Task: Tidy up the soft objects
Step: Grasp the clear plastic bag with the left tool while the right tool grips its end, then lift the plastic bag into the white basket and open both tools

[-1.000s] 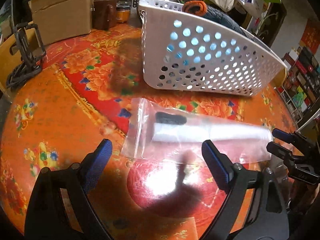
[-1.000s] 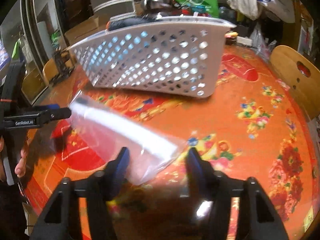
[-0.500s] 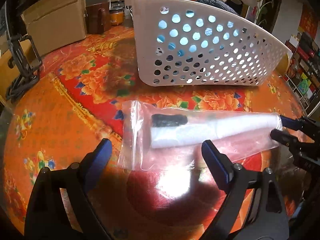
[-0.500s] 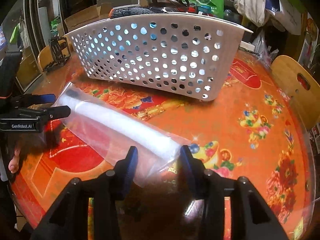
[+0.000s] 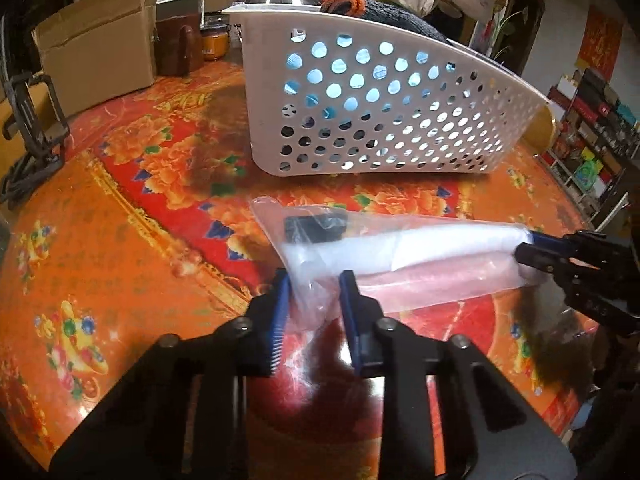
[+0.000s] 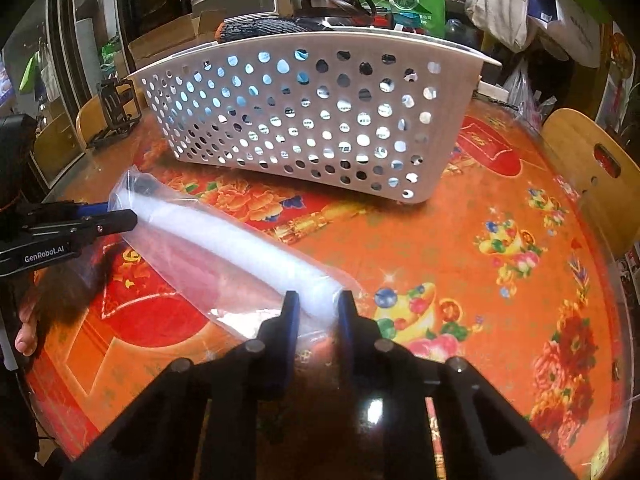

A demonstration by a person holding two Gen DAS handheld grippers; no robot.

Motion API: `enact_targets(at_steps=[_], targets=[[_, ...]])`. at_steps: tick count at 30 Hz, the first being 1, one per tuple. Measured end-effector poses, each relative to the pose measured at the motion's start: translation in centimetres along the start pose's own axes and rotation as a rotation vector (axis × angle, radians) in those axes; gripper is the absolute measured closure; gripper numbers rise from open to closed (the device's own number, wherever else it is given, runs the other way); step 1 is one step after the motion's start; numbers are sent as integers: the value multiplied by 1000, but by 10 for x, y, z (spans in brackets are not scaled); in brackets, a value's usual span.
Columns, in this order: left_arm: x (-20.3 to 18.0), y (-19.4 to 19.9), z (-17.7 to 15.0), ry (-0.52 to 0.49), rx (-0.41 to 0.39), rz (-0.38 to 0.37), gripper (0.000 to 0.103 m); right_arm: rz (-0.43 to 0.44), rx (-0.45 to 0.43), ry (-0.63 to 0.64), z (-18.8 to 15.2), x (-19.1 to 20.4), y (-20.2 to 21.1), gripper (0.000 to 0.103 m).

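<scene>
Both grippers, left gripper (image 5: pixel 314 290) and right gripper (image 6: pixel 318 306), are nearly closed, pinching opposite ends of the light, limp, slippery plastic bag (image 5: pixel 400 256)

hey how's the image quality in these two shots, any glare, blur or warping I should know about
Left wrist view: strong fisheye bending of the white basket, a bright glare patch on the glossy table beside the left gripper, and the plastic bag washed out. Right wrist view: same barrel warp, a small glare spot near the right gripper, and dark vignetted corners.
</scene>
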State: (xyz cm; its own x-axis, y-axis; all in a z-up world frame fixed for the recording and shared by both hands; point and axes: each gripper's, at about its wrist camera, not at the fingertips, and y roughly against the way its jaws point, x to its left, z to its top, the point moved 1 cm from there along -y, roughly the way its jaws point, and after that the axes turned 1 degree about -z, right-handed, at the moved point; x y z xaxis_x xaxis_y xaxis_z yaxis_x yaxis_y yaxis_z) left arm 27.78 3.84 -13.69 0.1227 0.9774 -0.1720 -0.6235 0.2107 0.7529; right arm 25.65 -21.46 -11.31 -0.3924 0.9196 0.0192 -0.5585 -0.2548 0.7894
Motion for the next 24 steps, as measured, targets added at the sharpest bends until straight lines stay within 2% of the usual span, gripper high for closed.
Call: enact_targets(at_steps=[6, 15, 16, 24], targets=[[5, 5, 1, 16, -20, -39, 87, 24, -35, -37, 0, -9, 7, 99], [12, 21, 2, 48, -79, -115, 87, 29, -84, -42, 1, -8, 18, 100], [11, 24, 3, 45, -92, -125, 88, 28, -109, -41, 1, -7, 22, 100], [12, 42, 3, 47, -159, -142, 94, 21, -167, -38, 0, -1, 38, 101]])
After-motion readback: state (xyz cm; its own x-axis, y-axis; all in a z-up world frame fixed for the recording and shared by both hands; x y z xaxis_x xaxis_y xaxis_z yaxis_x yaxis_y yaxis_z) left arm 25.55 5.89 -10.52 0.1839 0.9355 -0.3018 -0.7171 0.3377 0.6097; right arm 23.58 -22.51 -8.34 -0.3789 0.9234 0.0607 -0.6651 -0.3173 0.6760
